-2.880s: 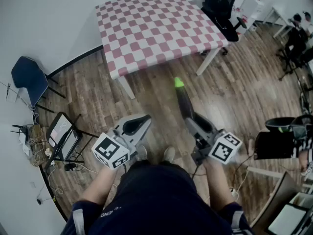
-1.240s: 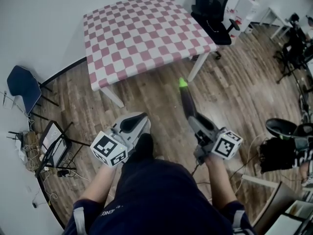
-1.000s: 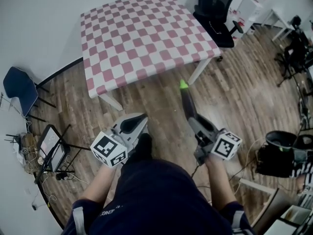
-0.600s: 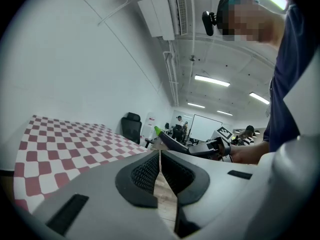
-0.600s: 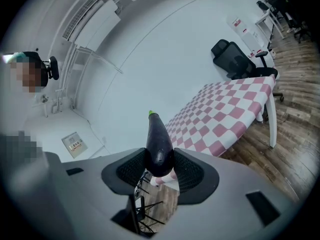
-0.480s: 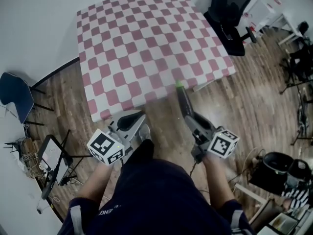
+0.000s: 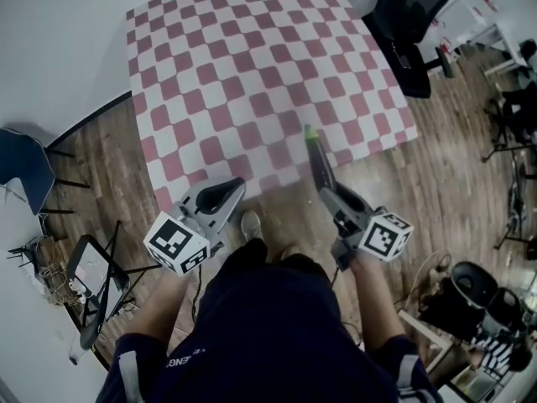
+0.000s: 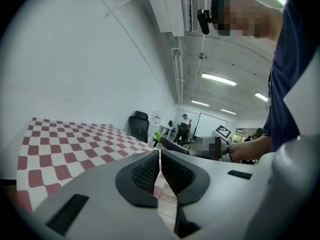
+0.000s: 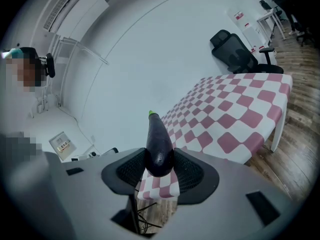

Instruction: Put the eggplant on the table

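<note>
Purple eggplant (image 9: pixel 159 143), gripped only at its base by right tool (image 9: pixel 160 170), might lever out before the desk (image 7: pixel 252 57); left tool (image 8: pixel 160 169) closed, empty.

The only print I can half read is a few white letters (image 7: pixel 181 363) — seemingly "ENG" — on my dark shirt (image 7: pixel 260 326); the wall notice (image 9: pixel 63 143) is too small to read.
</note>
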Tool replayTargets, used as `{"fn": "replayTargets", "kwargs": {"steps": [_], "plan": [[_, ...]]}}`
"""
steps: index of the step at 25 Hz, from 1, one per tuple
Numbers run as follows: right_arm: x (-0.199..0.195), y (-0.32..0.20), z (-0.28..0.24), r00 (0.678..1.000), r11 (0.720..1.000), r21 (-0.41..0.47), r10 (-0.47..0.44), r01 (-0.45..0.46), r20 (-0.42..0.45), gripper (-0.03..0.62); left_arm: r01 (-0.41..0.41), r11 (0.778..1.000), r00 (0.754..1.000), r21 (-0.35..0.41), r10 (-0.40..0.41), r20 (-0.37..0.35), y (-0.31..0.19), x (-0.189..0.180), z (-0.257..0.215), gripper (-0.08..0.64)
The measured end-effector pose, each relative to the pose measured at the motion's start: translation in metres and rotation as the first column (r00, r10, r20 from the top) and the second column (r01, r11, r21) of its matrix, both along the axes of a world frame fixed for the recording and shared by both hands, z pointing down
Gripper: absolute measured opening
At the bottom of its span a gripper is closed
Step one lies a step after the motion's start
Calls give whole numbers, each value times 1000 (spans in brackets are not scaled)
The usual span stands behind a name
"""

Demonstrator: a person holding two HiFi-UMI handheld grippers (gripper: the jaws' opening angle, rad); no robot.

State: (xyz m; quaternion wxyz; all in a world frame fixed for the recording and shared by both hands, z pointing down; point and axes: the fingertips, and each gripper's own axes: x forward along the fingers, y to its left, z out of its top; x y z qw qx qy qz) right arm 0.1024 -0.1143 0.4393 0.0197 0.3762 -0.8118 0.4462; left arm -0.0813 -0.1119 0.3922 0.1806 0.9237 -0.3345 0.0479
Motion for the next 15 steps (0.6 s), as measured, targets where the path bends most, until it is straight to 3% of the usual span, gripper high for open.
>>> {"fn": "replayTargets", "kwargs": {"steps": [9, 15], "plan": [[-6, -18, 20, 997, 999, -2, -53, 53, -52, 187, 47, 999, 999, -21, -47, 2, -3, -3, 15, 35], [-4, -59, 39, 984, 989, -15, -149, 148, -94, 187, 125, 991, 992, -55, -124, 24, -20, 8, 22, 35]]}}
